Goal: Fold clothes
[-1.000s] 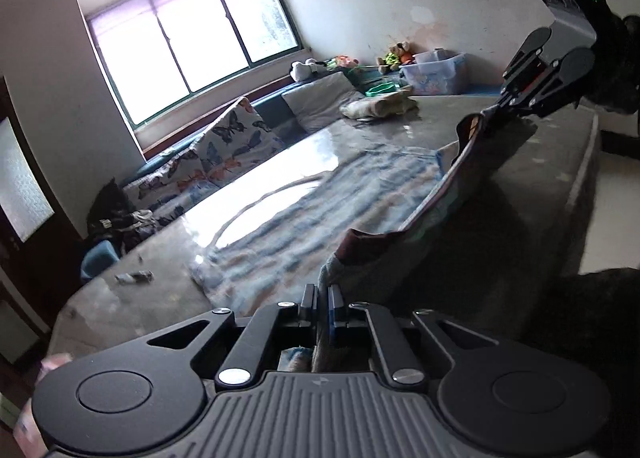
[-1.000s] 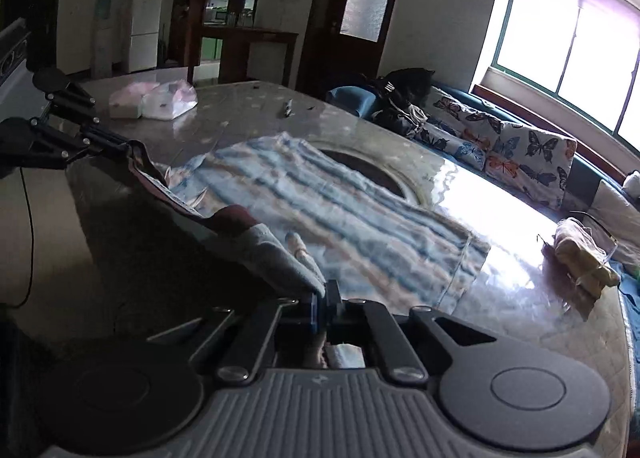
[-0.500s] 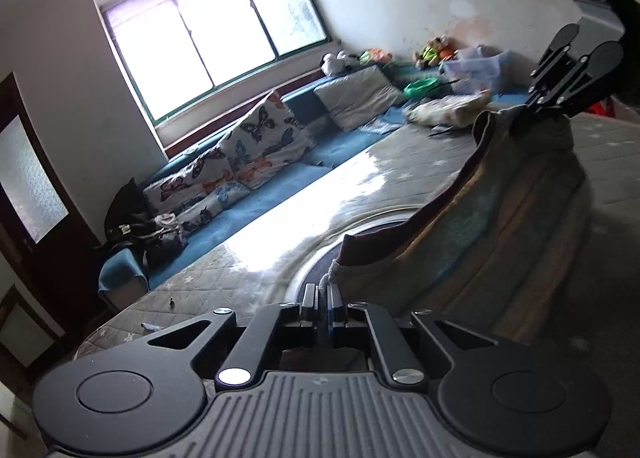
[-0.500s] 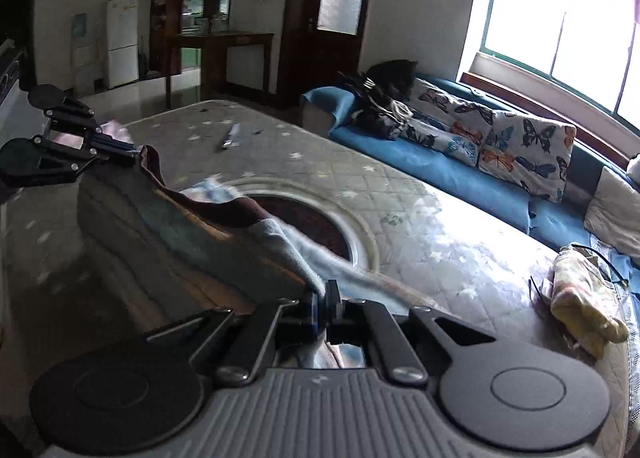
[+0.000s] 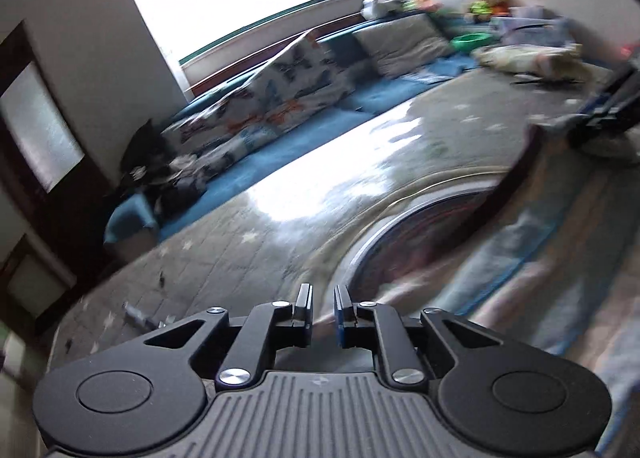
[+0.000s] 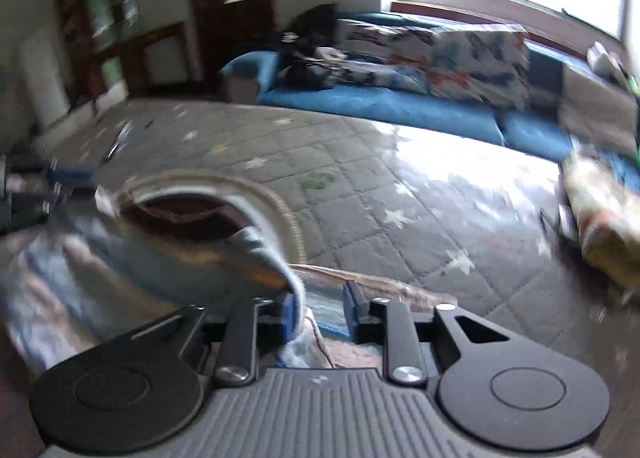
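The blue-and-pink striped garment (image 5: 520,258) lies folded over on the grey star-quilted table (image 5: 248,258). Its dark red edge runs toward my right gripper (image 5: 600,114) at the far right. My left gripper (image 5: 322,314) is low over the table, its jaws opening, a narrow gap with no cloth in it. In the right wrist view my right gripper (image 6: 318,314) is also opening. The garment's grey-blue hem (image 6: 240,254) still leans on the left pad, and loose fabric lies below the gap. The left gripper (image 6: 32,186) shows blurred at the left edge.
A rolled yellowish cloth (image 6: 608,226) lies at the table's right end. A blue sofa (image 6: 380,106) with butterfly cushions runs along the far side under the window. A small pen-like object (image 6: 120,138) lies on the far left. A round inset ring (image 5: 400,226) marks the table's middle.
Both grippers carried the garment's edge forward across the table and down, folding it over. Both pairs of jaws, shut on the cloth before, have parted and the left one has let go.
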Demonstrator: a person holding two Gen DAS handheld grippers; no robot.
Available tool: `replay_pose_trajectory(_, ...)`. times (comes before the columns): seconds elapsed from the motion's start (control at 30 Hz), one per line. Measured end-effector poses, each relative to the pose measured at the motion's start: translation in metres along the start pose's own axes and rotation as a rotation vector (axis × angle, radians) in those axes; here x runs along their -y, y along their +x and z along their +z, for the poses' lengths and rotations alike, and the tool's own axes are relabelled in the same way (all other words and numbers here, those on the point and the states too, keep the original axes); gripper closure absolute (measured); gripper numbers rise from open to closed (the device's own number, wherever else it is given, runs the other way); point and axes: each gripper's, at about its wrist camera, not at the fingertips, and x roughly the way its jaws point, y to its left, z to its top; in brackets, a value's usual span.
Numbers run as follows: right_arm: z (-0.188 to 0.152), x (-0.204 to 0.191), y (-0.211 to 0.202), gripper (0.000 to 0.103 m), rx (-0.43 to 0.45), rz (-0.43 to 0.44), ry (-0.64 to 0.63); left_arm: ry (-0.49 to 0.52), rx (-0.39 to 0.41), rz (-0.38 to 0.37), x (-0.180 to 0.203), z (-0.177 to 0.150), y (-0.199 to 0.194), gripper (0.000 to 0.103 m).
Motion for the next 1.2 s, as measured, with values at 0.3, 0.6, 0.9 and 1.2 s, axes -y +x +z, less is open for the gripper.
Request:
replay_pose_trajectory(0.3,-0.004,0.013,-0.007,0.059,0.080,-0.050,0.056,-0.195,0.017,0.071,-0.026,-0.015,-0.033,0.070)
replay_pose_trajectory(0.6,0.008,0.015,-0.009,0.057,0.055,-0.029,0.081,-0.211,0.052,-0.010,0.001,-0.009,-0.057,0.070)
replay_pose_trajectory(0.9,0.009,0.002,-0.016,0.065,0.088,-0.009,0.019,-0.254,-0.002,-0.093,0.020,0.017,-0.016,0.072)
replay_pose_trajectory(1.2,0.011,-0.047,0.028,0.072,0.027,0.078,-0.056,-0.334,-0.115,-0.046,0.011,0.007,0.025,0.072)
